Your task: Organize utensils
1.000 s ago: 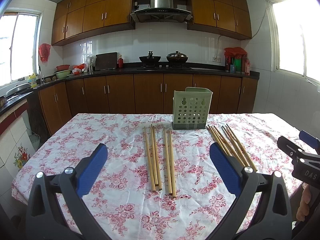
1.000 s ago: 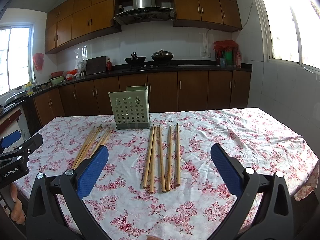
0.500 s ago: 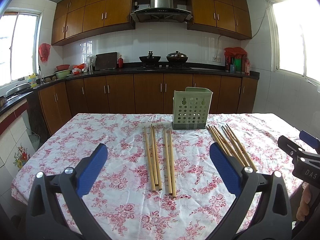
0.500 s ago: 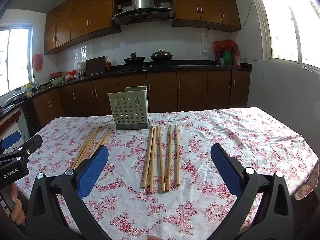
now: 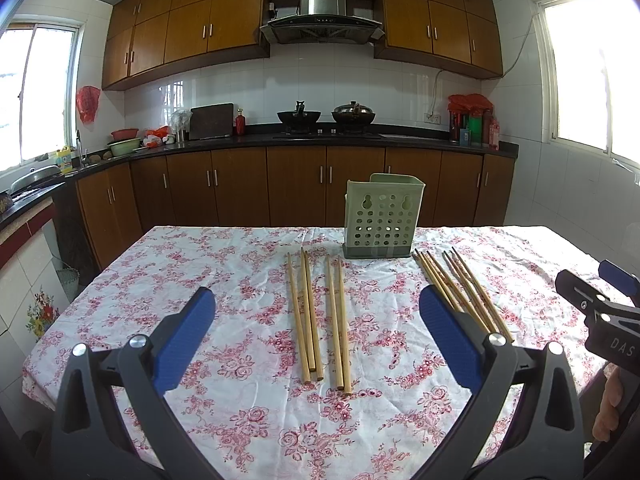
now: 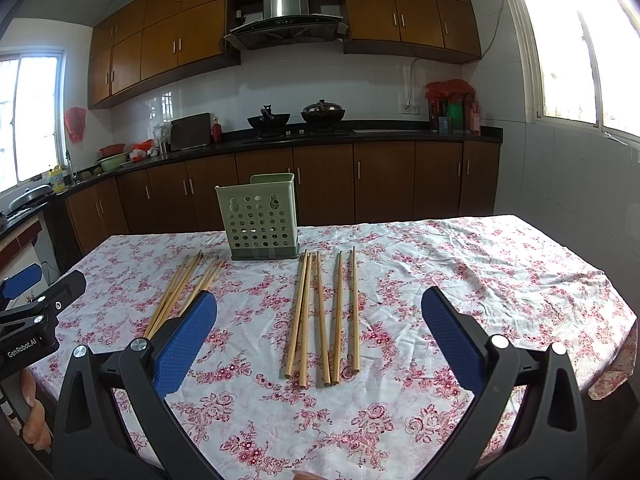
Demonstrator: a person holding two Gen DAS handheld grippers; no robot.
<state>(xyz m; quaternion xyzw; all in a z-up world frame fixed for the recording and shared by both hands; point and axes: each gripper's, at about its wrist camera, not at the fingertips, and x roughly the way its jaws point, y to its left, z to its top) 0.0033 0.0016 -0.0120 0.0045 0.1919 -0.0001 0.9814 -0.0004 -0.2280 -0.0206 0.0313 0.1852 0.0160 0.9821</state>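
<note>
A pale green perforated utensil holder (image 5: 380, 216) (image 6: 260, 220) stands upright at the far middle of the table. Two groups of several wooden chopsticks lie flat on the floral cloth. The left group (image 5: 318, 316) (image 6: 180, 292) lies straight ahead of my left gripper (image 5: 316, 308), which is open and holds nothing. The right group (image 6: 324, 316) (image 5: 460, 288) lies ahead of my right gripper (image 6: 320, 308), also open with nothing in it. Both grippers hover near the table's front edge, short of the chopsticks. Each shows at the edge of the other's view: right gripper (image 5: 592, 280), left gripper (image 6: 46, 282).
The table (image 5: 200, 264) wears a white cloth with red flowers; its right edge (image 6: 624, 320) drops off. Behind it run brown kitchen cabinets (image 5: 296, 184) and a dark counter with two woks. A person's hand (image 5: 608, 404) grips the right tool.
</note>
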